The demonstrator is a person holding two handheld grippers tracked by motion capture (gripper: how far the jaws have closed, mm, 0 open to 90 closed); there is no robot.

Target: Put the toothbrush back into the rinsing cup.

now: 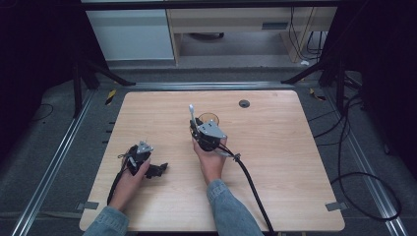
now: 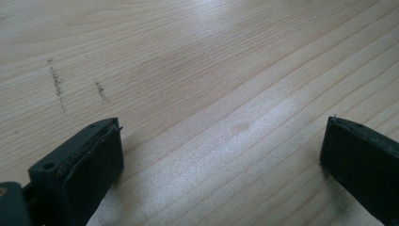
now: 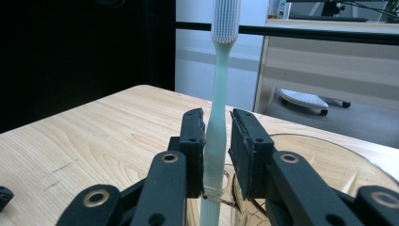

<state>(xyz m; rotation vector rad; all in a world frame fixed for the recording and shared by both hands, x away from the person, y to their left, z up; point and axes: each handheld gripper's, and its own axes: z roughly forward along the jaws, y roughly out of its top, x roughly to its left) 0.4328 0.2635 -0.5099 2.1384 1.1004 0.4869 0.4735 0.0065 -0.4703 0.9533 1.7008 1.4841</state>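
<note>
We hold the right gripper (image 3: 216, 150) over the amber glass cup (image 3: 329, 165), with a pale toothbrush (image 3: 220, 94) standing upright between its jaws. The left jaw presses against the handle; a narrow gap shows on the right side, so we judge the grip to be loosening or only light rather than a firm clamp. In the high view the right gripper (image 1: 199, 129) sits near the middle of the table (image 1: 275, 162), the toothbrush (image 1: 192, 114) rising from it with its bristle head uppermost and the cup (image 1: 208, 118) just behind it.

We read the step in hand as placing the toothbrush into the cup, handle end down. To do it well:

- Keep the handle vertical and centred over the cup mouth, not over the rim.
- Lower until the handle end is well inside the glass; its lower part is hidden by the jaws, so we cannot tell how deep it already sits.
- Part the jaws slowly and evenly, so that neither pad drags the handle sideways and tips the cup.
- Withdraw straight up along the handle, clear of the bristle head.

The left gripper (image 2: 221, 155) rests low over bare wood with its jaws wide apart and nothing between them; in the high view it (image 1: 140, 156) lies at the left, well apart from the cup. We keep it there, ready to steady the glass if it shifts.
</note>
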